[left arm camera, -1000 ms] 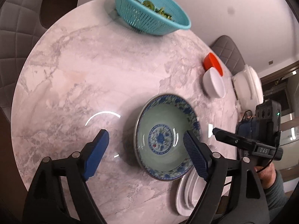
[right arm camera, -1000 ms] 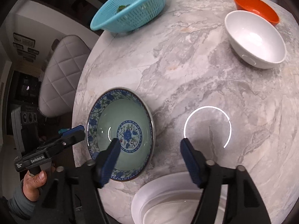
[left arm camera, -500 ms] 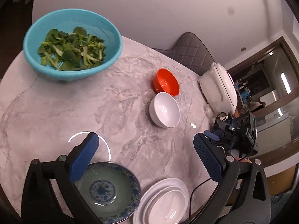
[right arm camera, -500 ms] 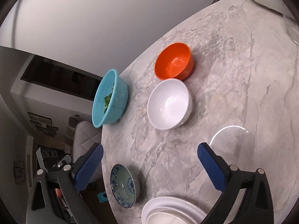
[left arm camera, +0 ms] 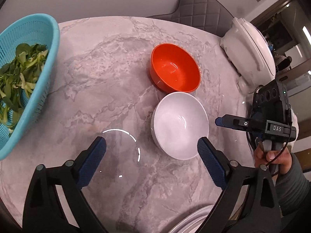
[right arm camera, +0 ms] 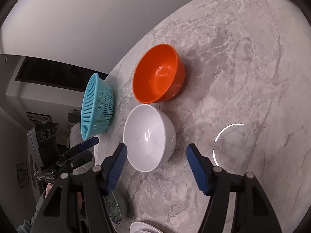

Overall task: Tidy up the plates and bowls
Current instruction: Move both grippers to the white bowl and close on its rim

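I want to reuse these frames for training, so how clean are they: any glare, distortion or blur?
Left wrist view: a ring-shaped lamp reflection on the marble table, small glints in the orange bowl; fisheye bends the table edge, corners are dark. Right wrist view: the same ring glare, a highlight inside the white bowl, slightly soft overall.

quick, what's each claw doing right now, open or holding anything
left claw: open, holding nothing, jaws just closing a little.
right claw: open, holding nothing, jaws just closing toward the white bowl.
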The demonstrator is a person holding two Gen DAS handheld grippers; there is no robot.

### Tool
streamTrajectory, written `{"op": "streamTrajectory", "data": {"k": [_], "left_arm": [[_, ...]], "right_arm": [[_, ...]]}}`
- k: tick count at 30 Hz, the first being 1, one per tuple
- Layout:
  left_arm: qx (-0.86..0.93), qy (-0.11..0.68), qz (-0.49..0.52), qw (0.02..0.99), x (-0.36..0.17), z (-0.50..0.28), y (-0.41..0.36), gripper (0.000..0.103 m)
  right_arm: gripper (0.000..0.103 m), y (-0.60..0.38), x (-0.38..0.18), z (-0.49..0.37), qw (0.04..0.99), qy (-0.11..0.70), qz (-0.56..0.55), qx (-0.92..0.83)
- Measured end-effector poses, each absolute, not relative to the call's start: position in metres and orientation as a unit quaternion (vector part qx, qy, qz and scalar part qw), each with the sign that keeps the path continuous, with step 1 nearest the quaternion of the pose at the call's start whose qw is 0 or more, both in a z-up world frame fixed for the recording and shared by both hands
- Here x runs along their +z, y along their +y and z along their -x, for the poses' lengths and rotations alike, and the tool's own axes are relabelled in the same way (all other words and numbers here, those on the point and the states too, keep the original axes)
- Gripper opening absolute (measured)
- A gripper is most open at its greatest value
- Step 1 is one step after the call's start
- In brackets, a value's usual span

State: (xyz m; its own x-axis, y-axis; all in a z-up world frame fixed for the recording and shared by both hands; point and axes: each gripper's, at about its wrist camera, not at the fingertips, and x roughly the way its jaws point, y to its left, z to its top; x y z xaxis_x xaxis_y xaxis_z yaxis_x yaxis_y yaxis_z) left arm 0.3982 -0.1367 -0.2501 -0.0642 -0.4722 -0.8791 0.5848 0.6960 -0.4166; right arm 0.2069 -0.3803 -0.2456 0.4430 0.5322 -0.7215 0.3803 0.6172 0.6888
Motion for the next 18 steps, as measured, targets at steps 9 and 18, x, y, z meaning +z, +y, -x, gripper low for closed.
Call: {"op": "streamTrajectory", "data": {"k": [9, 18], "left_arm": [[-0.396, 0.647, -0.058, 0.649, -0.297, -0.408, -0.159, 0.059], [-0.406, 0.66, -0.049, 0.631, -0.313, -0.411, -0.166, 0.029]], "right_arm": [[0.06, -0.38, -0.271, -0.213, 0.714, 0.547, -0.433, 0.051], [0.05, -0.375, -0.276, -0.226, 0.711, 0.552, -0.432, 0.058]]}}
